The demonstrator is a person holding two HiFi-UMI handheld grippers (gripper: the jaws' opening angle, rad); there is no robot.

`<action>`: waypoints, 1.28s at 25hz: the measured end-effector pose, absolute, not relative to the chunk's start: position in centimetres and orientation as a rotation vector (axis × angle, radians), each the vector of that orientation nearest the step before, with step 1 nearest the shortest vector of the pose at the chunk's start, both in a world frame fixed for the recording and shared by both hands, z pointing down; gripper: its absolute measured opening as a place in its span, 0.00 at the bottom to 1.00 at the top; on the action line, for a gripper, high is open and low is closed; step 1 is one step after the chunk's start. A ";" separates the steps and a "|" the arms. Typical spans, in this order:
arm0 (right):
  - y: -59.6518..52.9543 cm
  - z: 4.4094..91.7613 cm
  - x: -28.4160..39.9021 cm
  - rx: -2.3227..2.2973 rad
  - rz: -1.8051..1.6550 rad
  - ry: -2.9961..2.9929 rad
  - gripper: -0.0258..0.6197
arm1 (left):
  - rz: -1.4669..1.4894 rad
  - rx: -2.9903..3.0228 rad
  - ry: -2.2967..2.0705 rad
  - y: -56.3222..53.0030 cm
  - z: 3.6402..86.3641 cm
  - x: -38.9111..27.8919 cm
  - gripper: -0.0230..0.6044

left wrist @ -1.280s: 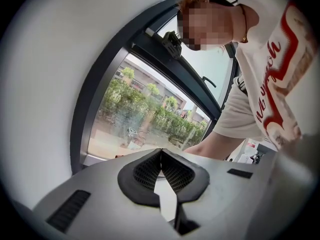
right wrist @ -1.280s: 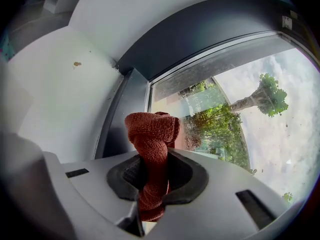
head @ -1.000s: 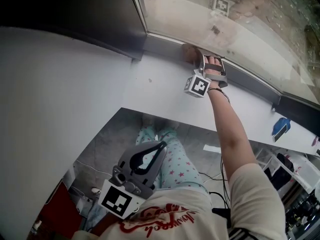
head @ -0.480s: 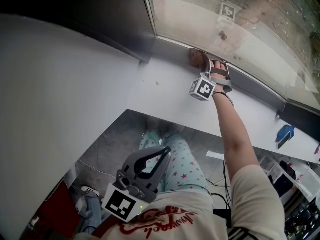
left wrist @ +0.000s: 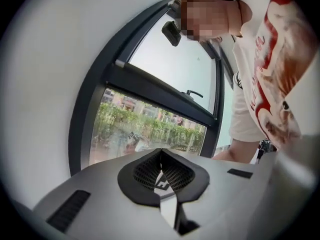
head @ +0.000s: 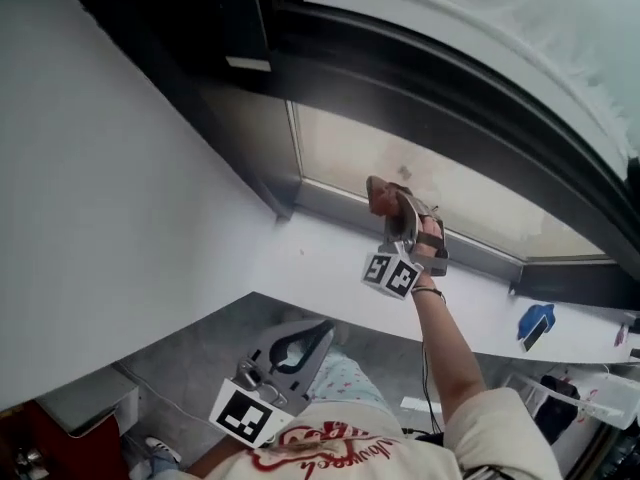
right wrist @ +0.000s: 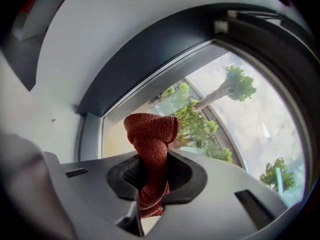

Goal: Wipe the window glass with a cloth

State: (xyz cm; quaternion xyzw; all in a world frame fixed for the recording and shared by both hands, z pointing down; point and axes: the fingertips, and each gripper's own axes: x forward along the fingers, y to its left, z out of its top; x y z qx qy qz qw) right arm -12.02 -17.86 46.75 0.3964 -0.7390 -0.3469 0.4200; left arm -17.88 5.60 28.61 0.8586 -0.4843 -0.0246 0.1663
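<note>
My right gripper [head: 385,200] is raised to the window glass [head: 400,168], shut on a rust-red cloth [head: 379,195]. In the right gripper view the bunched cloth [right wrist: 151,149] sticks up from between the jaws [right wrist: 150,169], in front of the lower left part of the pane [right wrist: 200,109]. My left gripper [head: 300,343] hangs low by the person's torso, away from the window. In the left gripper view its jaws [left wrist: 161,170] are closed together with nothing between them.
A white sill [head: 330,268] runs below the dark window frame [head: 400,68]. A white wall [head: 100,198] stands at the left. A blue object [head: 535,325] lies on the sill at the right. Trees show outside [right wrist: 240,81].
The right gripper has lifted the cloth from the sill corner up onto the lower glass. The head view has tilted up, showing more frame. The left gripper stays low.
</note>
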 end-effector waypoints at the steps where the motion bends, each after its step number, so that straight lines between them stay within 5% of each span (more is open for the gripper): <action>1: -17.6 43.6 -11.6 1.046 -0.899 -1.855 0.15 | -0.077 2.482 -1.374 5.3 27.5 -17.8 0.07; 13: -15.9 23.0 -17.8 1.299 -1.209 -1.780 0.15 | 0.008 2.891 -0.867 5.5 20.8 -16.9 0.07; 22: -17.6 22.4 -19.3 1.262 -1.252 -1.612 0.15 | -0.004 2.992 -0.653 8.0 20.3 -17.1 0.07; 32: -19.3 22.2 -18.8 1.263 -1.288 -1.661 0.15 | 0.032 2.862 -0.911 4.2 21.8 -16.6 0.07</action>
